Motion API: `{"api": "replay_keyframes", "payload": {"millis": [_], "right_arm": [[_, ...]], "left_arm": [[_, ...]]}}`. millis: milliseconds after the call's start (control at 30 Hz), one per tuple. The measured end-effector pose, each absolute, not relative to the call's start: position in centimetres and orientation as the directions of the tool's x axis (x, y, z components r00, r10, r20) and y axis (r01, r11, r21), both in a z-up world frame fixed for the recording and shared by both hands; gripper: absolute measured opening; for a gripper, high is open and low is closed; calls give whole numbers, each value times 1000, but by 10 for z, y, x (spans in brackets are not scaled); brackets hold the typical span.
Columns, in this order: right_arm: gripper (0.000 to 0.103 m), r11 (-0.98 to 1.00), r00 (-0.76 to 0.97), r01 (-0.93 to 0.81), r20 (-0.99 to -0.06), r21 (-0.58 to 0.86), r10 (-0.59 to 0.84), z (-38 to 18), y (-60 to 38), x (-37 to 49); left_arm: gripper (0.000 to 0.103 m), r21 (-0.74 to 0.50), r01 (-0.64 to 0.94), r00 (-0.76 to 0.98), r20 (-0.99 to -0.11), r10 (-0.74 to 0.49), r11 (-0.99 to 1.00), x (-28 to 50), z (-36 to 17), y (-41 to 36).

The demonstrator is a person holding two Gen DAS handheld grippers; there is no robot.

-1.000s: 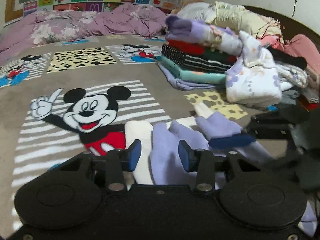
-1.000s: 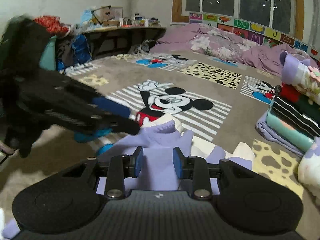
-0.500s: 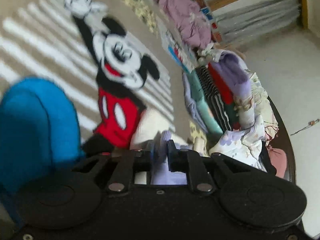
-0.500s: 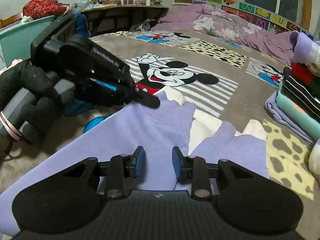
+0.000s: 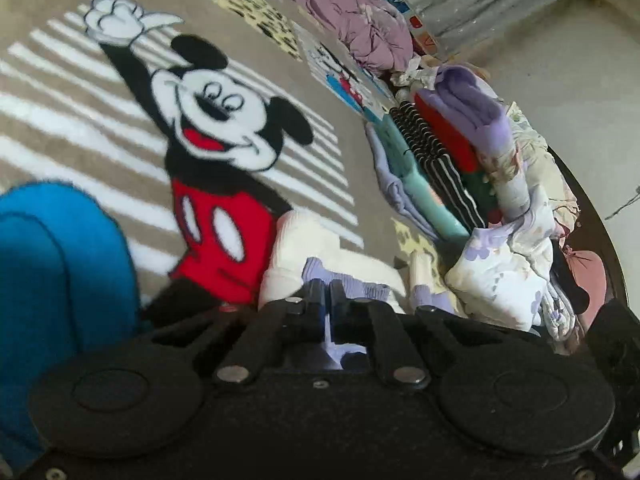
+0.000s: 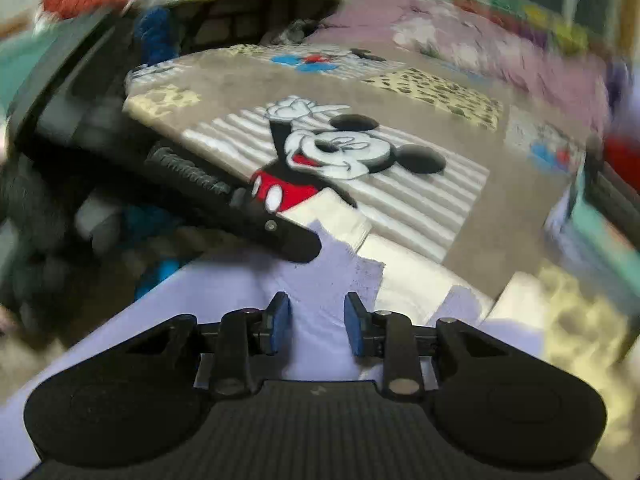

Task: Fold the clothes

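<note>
Since the earlier frame, the left gripper [image 5: 325, 300] has been rolled and lowered to the near edge of the lilac-and-cream garment [image 5: 344, 280], and its jaws have been drawn from half open to almost fully together. In the left wrist view, a fold of lilac fabric is seen between the nearly touching fingertips, so the garment is taken as pinched at its ribbed edge. In the right wrist view, the same left gripper [image 6: 296, 246] is shown from the side, with its tip resting on the lilac cloth [image 6: 248, 292]. The hand behind it is blurred.

The right gripper [image 6: 316, 318] is held low over the lilac cloth, its blue pads [image 6: 280, 320] narrowly apart. Fabric is seen below and between them, but no pad is pressed on it.

The garment lies flat on the Mickey Mouse blanket [image 5: 224, 128], just below the printed figure's red shorts, with its cream parts [image 5: 304, 240] toward the figure and its lilac parts toward the grippers. A stack of folded clothes [image 5: 444, 160] is seen to the right in the left wrist view, with a floral white garment [image 5: 504, 276] leaning at its near end. A crumpled mauve quilt [image 5: 352, 20] lies at the far edge of the bed. A blue shape [image 5: 60, 272] fills the lower left of that view; what it is cannot be told. The right wrist view is motion-blurred at its margins.
</note>
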State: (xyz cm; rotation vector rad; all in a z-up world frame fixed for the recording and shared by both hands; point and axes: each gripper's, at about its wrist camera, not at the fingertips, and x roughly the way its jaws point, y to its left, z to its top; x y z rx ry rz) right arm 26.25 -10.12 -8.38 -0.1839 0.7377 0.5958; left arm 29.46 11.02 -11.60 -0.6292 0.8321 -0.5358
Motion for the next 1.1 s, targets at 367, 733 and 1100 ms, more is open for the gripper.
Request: {"api": "replay_keyframes", "payload": {"millis": [367, 733, 1100], "right_arm": [[33, 891, 760, -448, -491, 78, 425, -32, -200, 146], [34, 869, 827, -480, -394, -125, 400, -44, -213, 27], [42, 620, 810, -582, -441, -526, 386, -86, -187, -87]], "left_arm": [[88, -562, 291, 700, -426, -573, 774, 225, -52, 104], [89, -6, 332, 860, -410, -305, 943, 72, -38, 63], [89, 599, 459, 882, -398, -254, 655, -59, -86, 23]]}}
